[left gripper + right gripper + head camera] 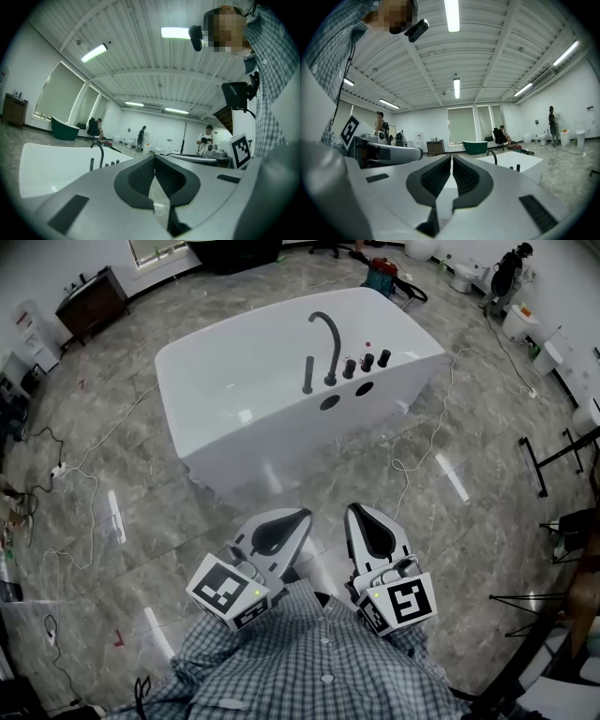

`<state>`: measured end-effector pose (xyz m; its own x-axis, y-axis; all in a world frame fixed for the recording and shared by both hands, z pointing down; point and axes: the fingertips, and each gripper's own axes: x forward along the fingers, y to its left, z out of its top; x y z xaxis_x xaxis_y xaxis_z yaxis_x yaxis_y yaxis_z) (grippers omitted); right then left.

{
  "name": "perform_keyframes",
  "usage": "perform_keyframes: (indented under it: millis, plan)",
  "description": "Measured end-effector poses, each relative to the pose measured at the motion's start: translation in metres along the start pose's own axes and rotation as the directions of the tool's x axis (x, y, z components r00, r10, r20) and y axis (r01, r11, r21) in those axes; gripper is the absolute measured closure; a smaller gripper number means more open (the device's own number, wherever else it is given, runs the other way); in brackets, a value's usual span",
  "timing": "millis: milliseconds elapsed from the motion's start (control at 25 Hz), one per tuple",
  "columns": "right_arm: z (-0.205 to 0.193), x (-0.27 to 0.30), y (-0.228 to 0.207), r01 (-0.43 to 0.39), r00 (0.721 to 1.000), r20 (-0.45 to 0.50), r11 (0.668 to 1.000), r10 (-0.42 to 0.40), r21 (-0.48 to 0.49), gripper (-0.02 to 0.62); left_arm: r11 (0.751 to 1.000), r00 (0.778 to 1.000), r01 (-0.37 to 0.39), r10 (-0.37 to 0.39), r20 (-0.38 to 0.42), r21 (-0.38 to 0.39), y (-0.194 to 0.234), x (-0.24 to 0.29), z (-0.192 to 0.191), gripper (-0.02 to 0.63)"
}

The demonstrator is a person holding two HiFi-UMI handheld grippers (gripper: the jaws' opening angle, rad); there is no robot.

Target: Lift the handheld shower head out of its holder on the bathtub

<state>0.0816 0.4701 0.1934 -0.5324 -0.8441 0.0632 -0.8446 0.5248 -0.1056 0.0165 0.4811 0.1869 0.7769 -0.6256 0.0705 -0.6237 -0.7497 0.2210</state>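
on my head view, off the bathtub's [216,362] far left corner, a dark wooden cabinet [92,304] stands against the wall, and loose white cables [75,474] trail over the marble floor to the tub's left. the white bathtub itself sits in the middle of the room, well apart from both tools. on its right rim the handheld shower head [307,374] stands upright in its holder, a slim dark stick just left of the curved spout [328,338], with a row of dark knobs [367,361] to the spout's right and two dark oval holes [347,395] in the tub wall below them. on the near side of the tub, close to my checked shirt [309,662], the left gripper [298,515] points toward the tub; its own view shows the jaws brought together at the tips with nothing between them, and the shower head [92,163] small and distant past them. the right gripper [354,510] sits just beside it, also aimed at the tub, and its view shows the jaws closed on nothing. to the tub's far right, white bathroom fixtures [520,320] line the wall.
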Motion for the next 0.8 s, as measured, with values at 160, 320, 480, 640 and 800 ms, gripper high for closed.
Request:
perform_keyframes:
  millis: [160, 320, 480, 640, 800]
  plan:
    - [-0.002, 0.014, -0.01, 0.004, 1.0, -0.005, 1.0, -0.004, -0.007, 0.571, 1.0, 1.0, 0.0, 0.0, 0.007, 0.002, 0.017, 0.013, 0.001, 0.595]
    - [-0.003, 0.039, -0.025, 0.006, 1.0, -0.01, 1.0, -0.007, -0.017, 0.571, 1.0, 1.0, 0.002, -0.002, 0.0, 0.003, 0.045, 0.035, 0.001, 0.595]
    - [-0.003, 0.079, -0.047, 0.023, 1.0, -0.011, 1.0, -0.024, -0.017, 0.571, 1.0, 1.0, 0.008, -0.008, -0.006, 0.019, 0.085, 0.061, 0.008, 0.595]
    - [0.002, 0.131, -0.069, 0.034, 0.999, -0.026, 0.999, -0.035, -0.007, 0.571, 0.998, 1.0, 0.011, -0.01, -0.019, 0.061, 0.133, 0.091, 0.023, 0.595]
    - [0.007, 0.188, -0.091, 0.041, 0.999, -0.033, 0.999, -0.041, 0.007, 0.571, 0.998, 0.999, 0.031, -0.029, -0.041, 0.059, 0.182, 0.124, 0.033, 0.595]
